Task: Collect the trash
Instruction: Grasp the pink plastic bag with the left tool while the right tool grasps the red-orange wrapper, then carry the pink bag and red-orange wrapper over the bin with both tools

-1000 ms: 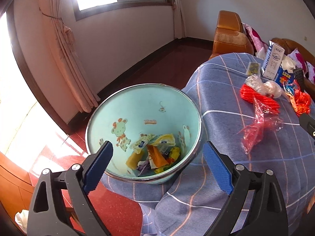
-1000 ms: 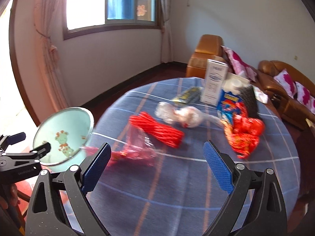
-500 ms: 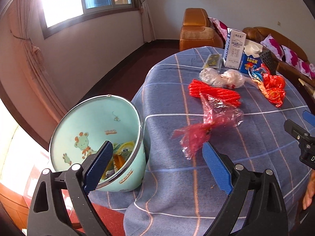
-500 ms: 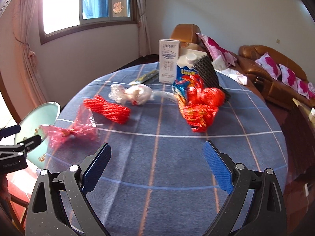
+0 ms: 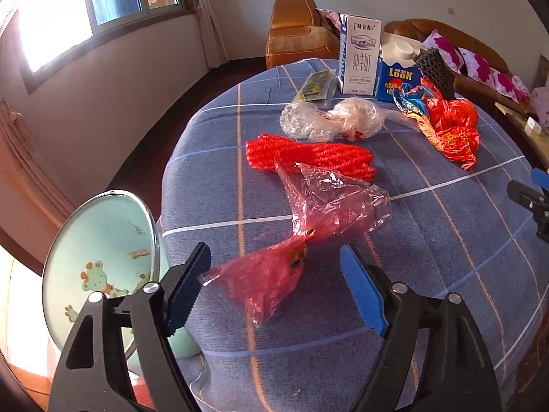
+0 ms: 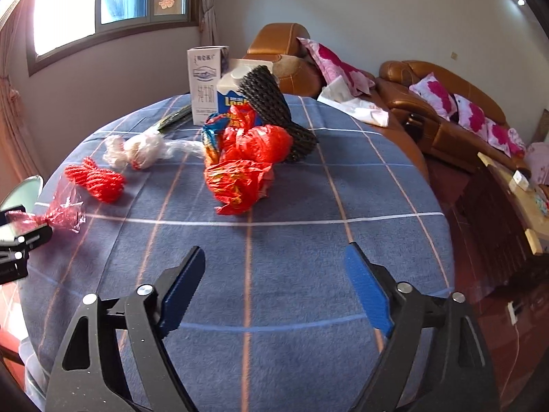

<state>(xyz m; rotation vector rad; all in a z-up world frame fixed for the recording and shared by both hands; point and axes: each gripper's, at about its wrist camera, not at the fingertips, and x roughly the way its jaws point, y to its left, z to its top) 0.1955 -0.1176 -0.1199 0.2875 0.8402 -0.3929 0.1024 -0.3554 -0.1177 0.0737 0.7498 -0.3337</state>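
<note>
Hovering just above a round table [image 5: 446,240] draped in soft blue cloth with pale checked lines, left gripper [image 5: 276,279] with blue ribbed pads spread wide, nothing clamped. Lying between those pads, a crinkled translucent red plastic bag [image 5: 308,226], twisted at its waist, near the table's edge. Just behind it, a bundle of ridged red foam netting [image 5: 308,156]; beyond that, a knotted cloudy-white plastic bag [image 5: 333,120]. Further right, a crumpled glossy red-orange wrapper heap [image 6: 245,168], touching a rolled black foam mesh sleeve [image 6: 274,110]. At the far edge, a tall white milk carton [image 5: 358,58] upright beside a blue carton with a white cap [image 5: 394,72], its lower half hidden behind the wrappers. Flat beside them, a small yellow-green sachet [image 5: 315,87], print too small to read. Beside the table on the left, a mint-green cartoon-printed bin with a metal rim [image 5: 99,250], partly cut off behind the left gripper; contents hard to make out. Held over bare cloth, right gripper [image 6: 274,288], pads likewise well apart and holding nothing.
</note>
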